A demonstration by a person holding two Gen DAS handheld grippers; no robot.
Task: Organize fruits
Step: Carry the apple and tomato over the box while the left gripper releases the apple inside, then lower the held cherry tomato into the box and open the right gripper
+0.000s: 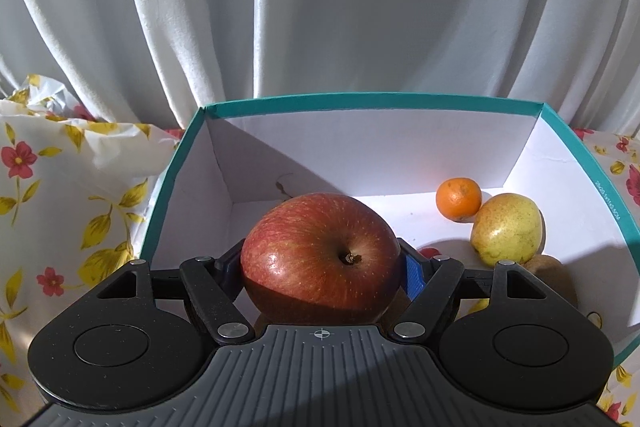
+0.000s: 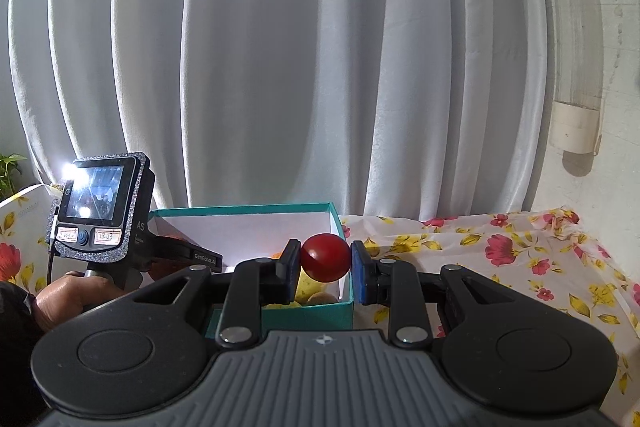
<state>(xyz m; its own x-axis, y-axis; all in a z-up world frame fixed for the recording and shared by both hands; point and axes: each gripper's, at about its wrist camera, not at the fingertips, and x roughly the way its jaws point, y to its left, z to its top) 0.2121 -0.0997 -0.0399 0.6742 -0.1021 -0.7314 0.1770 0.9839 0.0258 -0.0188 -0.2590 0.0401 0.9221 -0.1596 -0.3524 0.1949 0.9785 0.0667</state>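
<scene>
Largest to smallest. White curtain (image 1: 320, 7) behind a counter (image 2: 520, 259) spread with a flowered cloth. On it stands the teal-rimmed box (image 1: 372, 99), white inside, open at the top. Left tongs (image 1: 320, 263) are closed around a red apple (image 1: 320, 255), stem toward the camera, held over the near left part of the box; whether it touches the floor cannot be told. Against the right wall lie a yellow pear (image 1: 506, 229), touching an orange mandarin (image 1: 458, 199) behind it, and a brown fruit, probably a kiwi (image 1: 554, 275), partly hidden. Right tongs (image 2: 325, 259) are clamped on a small red fruit, perhaps a tomato (image 2: 325, 258), held above the right near corner of the box. The person's left hand (image 2: 76, 291) grips the other tool's handle below its screen (image 2: 98, 195).

Risks, as judged: both loads converge on one box, so the tools may collide; a dropped apple could roll into the pear; the smooth round tomato, pinched at two points only, may slip or bruise under pressure.
</scene>
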